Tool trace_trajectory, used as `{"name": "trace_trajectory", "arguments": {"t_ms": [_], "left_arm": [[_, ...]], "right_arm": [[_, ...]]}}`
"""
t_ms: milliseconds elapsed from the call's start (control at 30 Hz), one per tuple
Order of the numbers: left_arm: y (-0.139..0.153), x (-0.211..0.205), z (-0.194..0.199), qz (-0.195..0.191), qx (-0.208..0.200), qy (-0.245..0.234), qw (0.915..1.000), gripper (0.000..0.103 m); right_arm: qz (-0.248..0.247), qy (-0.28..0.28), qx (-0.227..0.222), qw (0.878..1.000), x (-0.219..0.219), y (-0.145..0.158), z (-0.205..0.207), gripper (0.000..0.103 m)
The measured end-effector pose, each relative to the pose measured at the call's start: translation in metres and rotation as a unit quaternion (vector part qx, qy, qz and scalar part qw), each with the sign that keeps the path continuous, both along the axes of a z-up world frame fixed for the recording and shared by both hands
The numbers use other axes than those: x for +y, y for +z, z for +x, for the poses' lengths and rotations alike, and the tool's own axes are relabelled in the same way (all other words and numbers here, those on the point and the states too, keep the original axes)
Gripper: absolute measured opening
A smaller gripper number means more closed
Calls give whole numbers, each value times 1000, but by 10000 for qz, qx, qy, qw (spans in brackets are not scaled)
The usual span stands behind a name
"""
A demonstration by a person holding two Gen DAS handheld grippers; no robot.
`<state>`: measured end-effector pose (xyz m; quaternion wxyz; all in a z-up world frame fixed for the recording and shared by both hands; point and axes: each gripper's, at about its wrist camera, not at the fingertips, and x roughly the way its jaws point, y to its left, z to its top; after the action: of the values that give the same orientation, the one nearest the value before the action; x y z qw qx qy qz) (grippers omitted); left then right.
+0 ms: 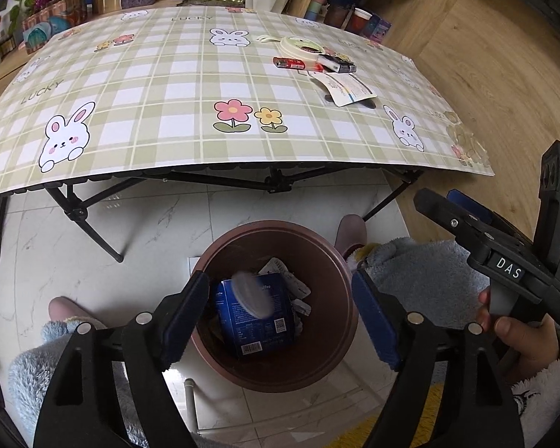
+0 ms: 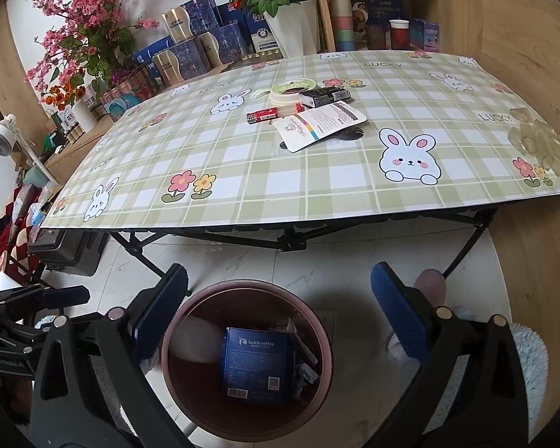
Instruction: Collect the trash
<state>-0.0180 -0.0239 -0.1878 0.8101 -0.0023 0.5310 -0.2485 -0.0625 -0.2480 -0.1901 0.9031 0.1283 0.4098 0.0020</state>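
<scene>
A brown round bin (image 1: 340,291) stands on the floor below the table's front edge. My left gripper (image 1: 280,287) hangs over it, open. Between its fingers a blurred pale grey disc (image 1: 251,295) is in the air, touching neither pad. Inside the bin lie a blue coffee box (image 1: 257,330) and crumpled wrappers (image 1: 295,291). My right gripper (image 2: 280,280) is open and empty over the same bin (image 2: 326,339). On the table (image 2: 242,194) lie a white packet (image 2: 319,127), a red tube (image 2: 272,114), a black box (image 2: 324,96) and a round white lid (image 2: 293,89).
Black folding table legs (image 1: 89,220) stand behind the bin. The person's fluffy blue clothing (image 1: 422,272) and slippers (image 2: 433,283) flank it. A black case (image 2: 67,250) sits under the table's left side. Boxes, cups and flower pots (image 2: 280,18) crowd the shelf behind.
</scene>
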Motion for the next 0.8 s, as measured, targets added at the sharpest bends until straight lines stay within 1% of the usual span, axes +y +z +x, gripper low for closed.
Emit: {"name": "trace_trajectory", "arguments": {"t_ms": [200,567,667,800], "left_arm": [[0,6,3,-8,1,183,9998,78],[1,20,11,-19,-124,586,9982,78],[4,25,14,43,-275,748,9968,78],[10,33,23,125,-541,929,9941,78]], "right_arm": [[8,2,34,10000,1,-2,0,97],[34,28,118,9999,2,-5,6,97],[55,-17,129,9999,0,-5,7,97],[110,-150,165,9997,-11,-2,22,97]]}}
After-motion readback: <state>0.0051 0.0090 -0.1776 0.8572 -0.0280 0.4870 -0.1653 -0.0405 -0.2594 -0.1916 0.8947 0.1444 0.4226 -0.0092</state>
